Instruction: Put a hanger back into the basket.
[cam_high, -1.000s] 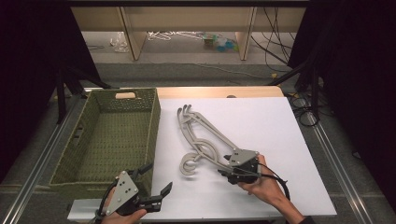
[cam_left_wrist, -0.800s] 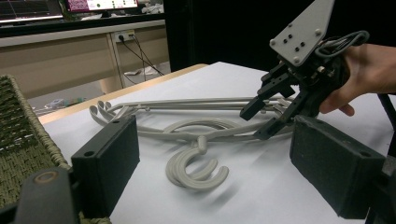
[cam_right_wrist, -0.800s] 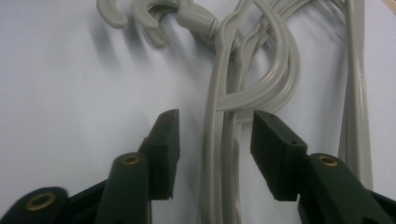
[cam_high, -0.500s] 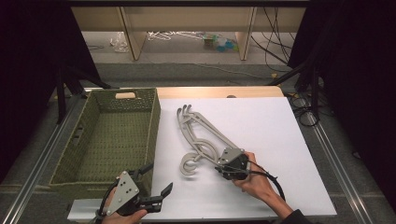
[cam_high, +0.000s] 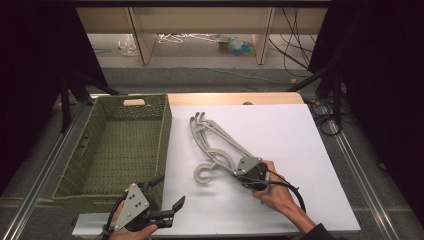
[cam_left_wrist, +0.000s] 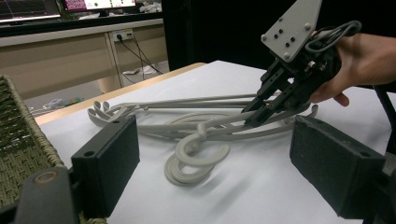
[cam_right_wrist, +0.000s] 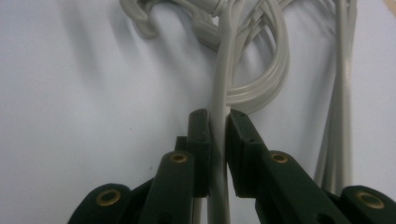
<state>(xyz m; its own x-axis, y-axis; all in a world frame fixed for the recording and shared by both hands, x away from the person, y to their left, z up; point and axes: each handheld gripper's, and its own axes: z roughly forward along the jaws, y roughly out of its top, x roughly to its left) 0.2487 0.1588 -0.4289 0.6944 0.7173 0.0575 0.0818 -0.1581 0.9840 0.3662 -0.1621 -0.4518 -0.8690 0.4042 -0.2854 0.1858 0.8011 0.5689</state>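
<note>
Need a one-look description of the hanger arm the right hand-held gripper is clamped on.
Start at the white board right of the green woven basket. On it lies a bundle of pale grey plastic hangers. The right hand-held gripper is shut on one thin hanger arm near the person's end, raised above the other arms lying flat.

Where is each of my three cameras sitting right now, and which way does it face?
High view: above the person's side, facing forward and down on the white table, wicker basket, hangers; both hands show.
Left gripper view: on the left gripper, facing across the table; its open jaws show.
Right gripper view: on the right gripper, facing down; its jaws clamp a hanger arm.
Shared: the left gripper view and the high view both show the right gripper on the hangers.
</note>
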